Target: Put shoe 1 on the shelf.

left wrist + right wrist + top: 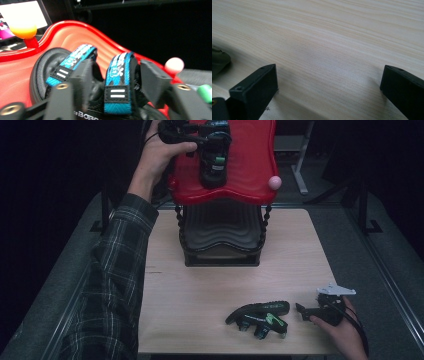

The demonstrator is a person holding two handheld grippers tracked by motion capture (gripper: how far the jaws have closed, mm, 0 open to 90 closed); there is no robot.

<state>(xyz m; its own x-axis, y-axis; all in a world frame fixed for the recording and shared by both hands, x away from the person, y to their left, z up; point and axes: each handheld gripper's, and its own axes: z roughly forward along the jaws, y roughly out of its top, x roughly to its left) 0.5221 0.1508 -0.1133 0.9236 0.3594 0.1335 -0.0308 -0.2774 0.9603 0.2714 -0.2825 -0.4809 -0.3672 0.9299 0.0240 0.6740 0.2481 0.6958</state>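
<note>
Left tongs [115,75] spread around blue-strapped sandal [117,82] on red shelf [250,165]; right tongs [329,85] spread over table [332,45].

The left arm, in a checked sleeve [117,270], reaches far forward and up. The left hand [160,152] holds the left gripper [212,160], which points back toward the person. Its fingers [82,75] stand partly apart, one on each side of a blue strap, not squeezing. The right hand [345,332] rests low at the near right corner, holding the right gripper [300,309]. Its fingers [254,92] are spread wide, with nothing between them.
</note>
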